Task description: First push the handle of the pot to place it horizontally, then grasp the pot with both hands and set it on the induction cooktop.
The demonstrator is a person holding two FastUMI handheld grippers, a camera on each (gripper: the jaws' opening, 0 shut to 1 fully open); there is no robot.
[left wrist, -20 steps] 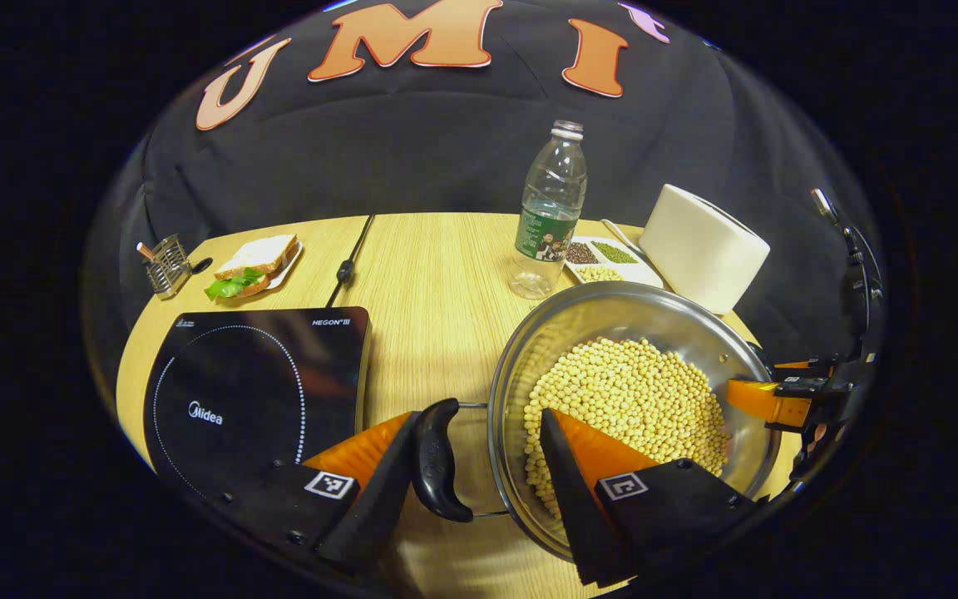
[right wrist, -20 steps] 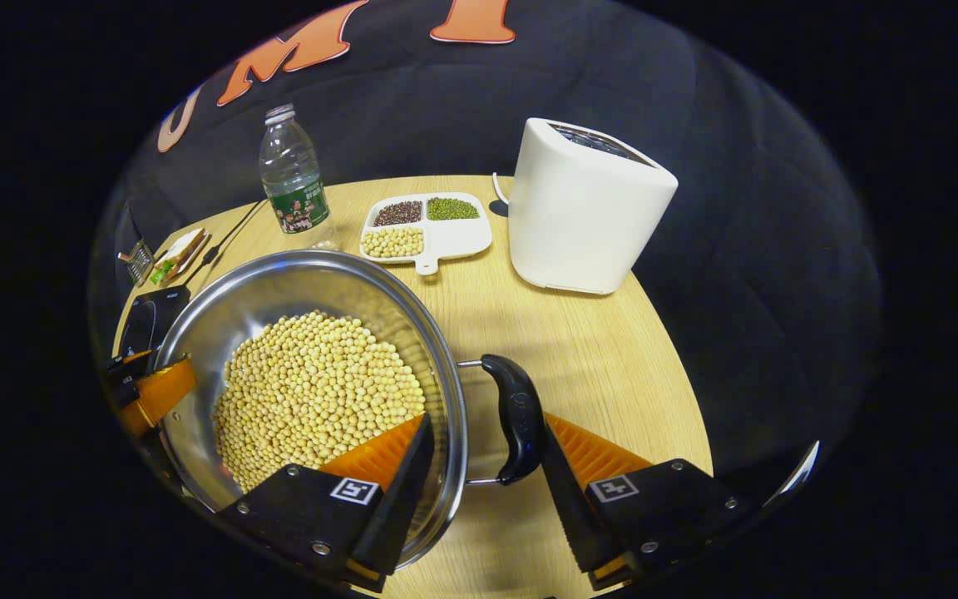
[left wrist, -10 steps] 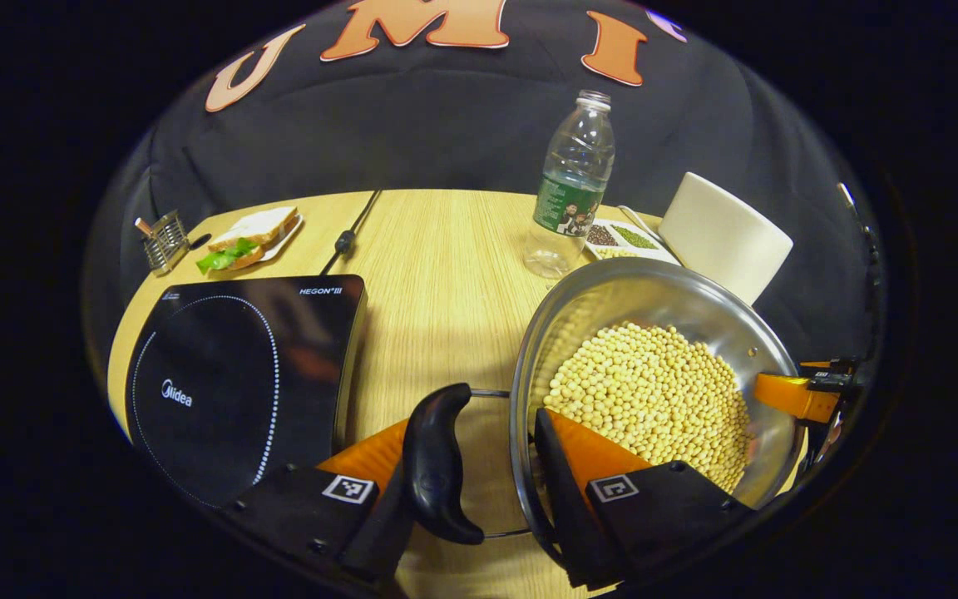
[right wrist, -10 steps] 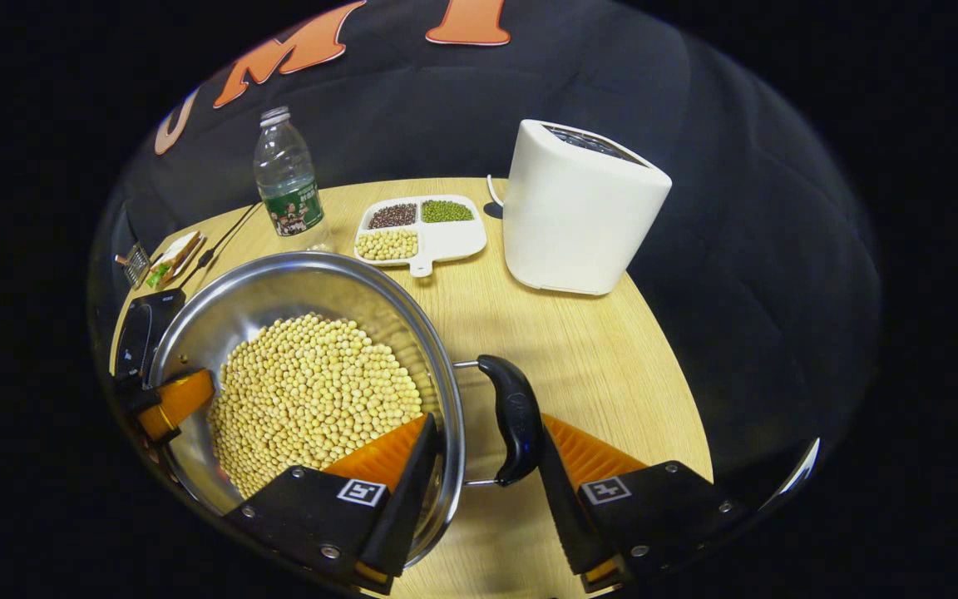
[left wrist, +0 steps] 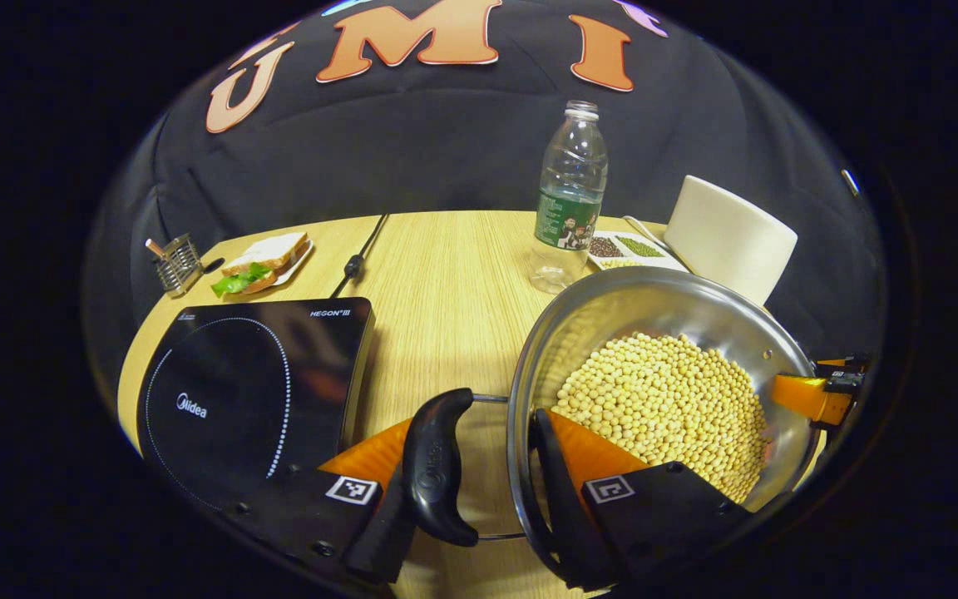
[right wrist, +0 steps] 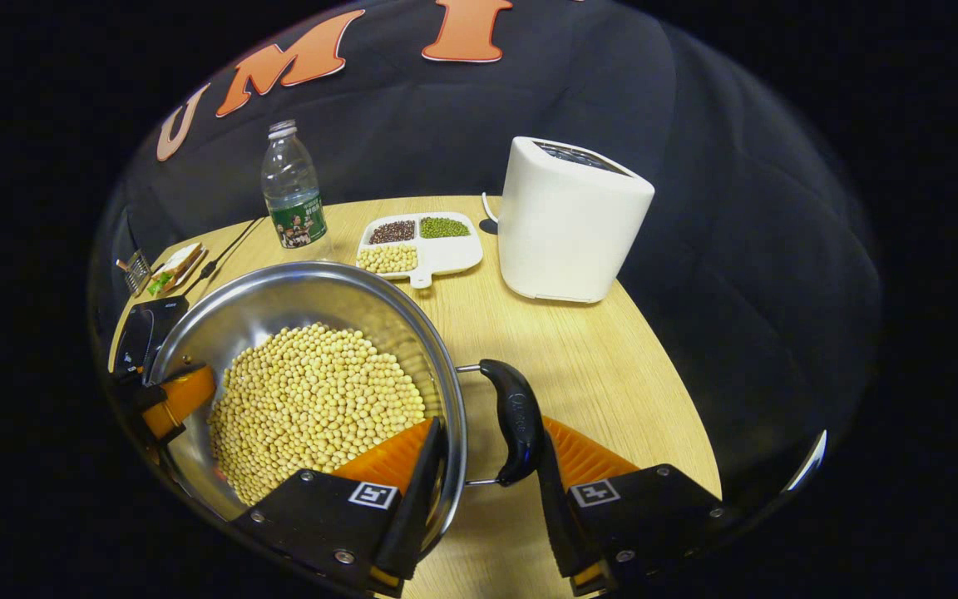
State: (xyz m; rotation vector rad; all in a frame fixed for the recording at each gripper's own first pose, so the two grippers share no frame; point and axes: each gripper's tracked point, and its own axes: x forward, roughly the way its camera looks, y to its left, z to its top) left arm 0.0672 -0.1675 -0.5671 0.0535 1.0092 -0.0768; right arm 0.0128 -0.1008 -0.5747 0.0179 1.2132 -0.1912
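Now the left gripper [left wrist: 479, 499] has its jaws part-open, clamped across the pot's black side handle [left wrist: 437, 470] and steel rim: one finger outside the handle, the other inside the pot [left wrist: 612, 308]. Likewise the right gripper [right wrist: 483, 491] pinches the opposite handle [right wrist: 516, 420] and rim. Round pale soybeans [right wrist: 313, 399] fill the shiny pot above the woodgrain table [left wrist: 437, 283]. At nine o'clock lies the glossy black induction cooktop [left wrist: 238, 391], apart.

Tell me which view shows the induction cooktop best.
The left gripper view: the induction cooktop lies nearly whole, its ring marking plain. In the right gripper view only a dark corner peeks out behind the pot.
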